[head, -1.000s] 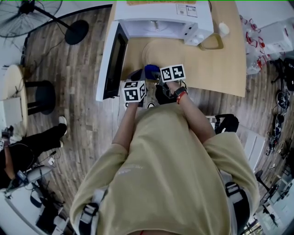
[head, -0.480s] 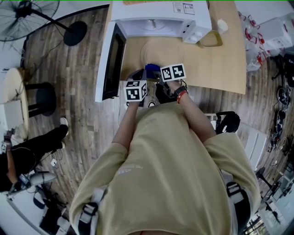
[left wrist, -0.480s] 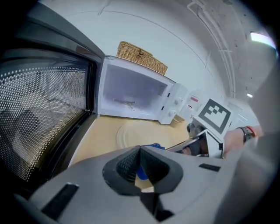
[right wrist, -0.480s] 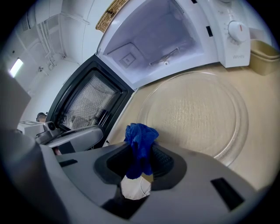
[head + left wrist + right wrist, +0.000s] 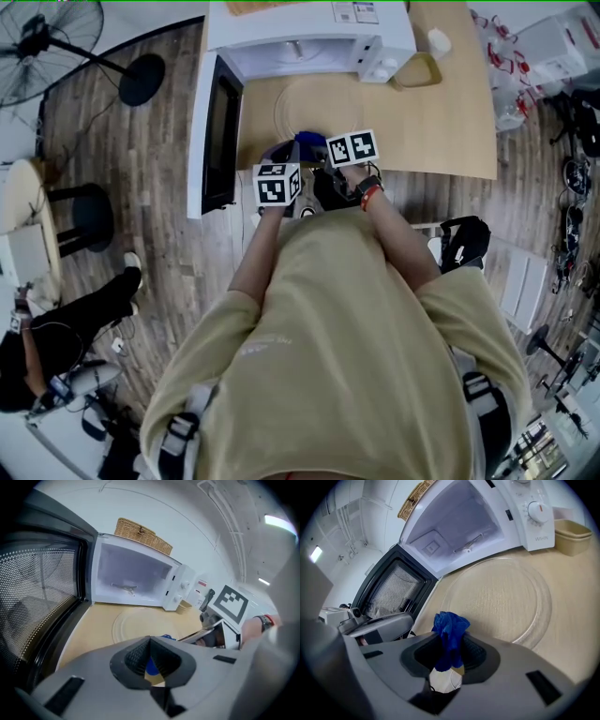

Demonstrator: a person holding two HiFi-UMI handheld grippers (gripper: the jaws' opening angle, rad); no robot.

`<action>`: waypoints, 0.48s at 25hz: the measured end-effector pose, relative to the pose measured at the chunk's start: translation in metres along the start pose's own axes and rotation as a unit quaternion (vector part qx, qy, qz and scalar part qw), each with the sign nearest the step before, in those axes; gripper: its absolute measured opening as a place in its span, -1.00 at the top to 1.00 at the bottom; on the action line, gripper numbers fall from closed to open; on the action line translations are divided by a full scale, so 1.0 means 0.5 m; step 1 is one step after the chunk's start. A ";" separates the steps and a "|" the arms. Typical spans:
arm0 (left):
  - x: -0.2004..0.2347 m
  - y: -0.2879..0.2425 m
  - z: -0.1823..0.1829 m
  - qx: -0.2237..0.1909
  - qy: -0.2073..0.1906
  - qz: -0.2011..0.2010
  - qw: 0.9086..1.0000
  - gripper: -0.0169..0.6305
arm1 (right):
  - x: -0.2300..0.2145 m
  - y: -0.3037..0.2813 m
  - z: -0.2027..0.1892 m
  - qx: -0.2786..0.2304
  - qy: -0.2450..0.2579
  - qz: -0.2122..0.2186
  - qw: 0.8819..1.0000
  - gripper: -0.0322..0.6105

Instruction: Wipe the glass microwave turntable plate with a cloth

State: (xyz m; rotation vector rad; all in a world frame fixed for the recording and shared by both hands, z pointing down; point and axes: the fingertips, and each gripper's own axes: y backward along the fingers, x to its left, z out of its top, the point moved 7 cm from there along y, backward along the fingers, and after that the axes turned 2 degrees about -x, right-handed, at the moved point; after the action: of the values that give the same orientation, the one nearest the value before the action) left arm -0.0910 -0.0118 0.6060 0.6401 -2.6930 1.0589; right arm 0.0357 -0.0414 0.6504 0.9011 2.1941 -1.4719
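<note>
The clear glass turntable plate (image 5: 314, 108) lies flat on the wooden table (image 5: 441, 131), in front of the open white microwave (image 5: 309, 37). It also fills the table in the left gripper view (image 5: 140, 623) and the right gripper view (image 5: 501, 597). My right gripper (image 5: 451, 641) is shut on a bunched blue cloth (image 5: 450, 630), held over the plate's near rim by the table's front edge (image 5: 314, 155). Just left of it, my left gripper (image 5: 150, 640) has its pads meeting with nothing between them (image 5: 279, 155). Both marker cubes hide the jaws in the head view.
The microwave door (image 5: 220, 131) hangs open to the left, close beside the left gripper. A tan tray (image 5: 417, 70) and a small white bottle (image 5: 437, 40) stand right of the microwave. A wicker basket (image 5: 143, 535) sits on top. A person (image 5: 56, 319) sits on the floor side at left.
Both grippers keep about the same place at the table's front edge with the cloth still held. The head view has shifted slightly, so the table sits a little higher.
</note>
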 end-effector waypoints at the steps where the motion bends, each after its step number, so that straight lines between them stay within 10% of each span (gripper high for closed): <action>1: -0.002 -0.004 0.001 0.001 -0.002 -0.002 1.000 0.92 | -0.003 0.002 0.000 -0.001 0.000 -0.001 1.000 0.52; 12: -0.043 -0.037 0.005 0.012 -0.022 -0.030 0.999 0.92 | -0.038 0.039 -0.010 -0.018 -0.009 -0.018 1.000 0.51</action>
State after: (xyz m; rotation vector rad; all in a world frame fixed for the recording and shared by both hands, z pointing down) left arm -0.0635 -0.0189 0.6085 0.7535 -2.6832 1.0768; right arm 0.0632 -0.0376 0.6502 0.8387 2.2266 -1.4466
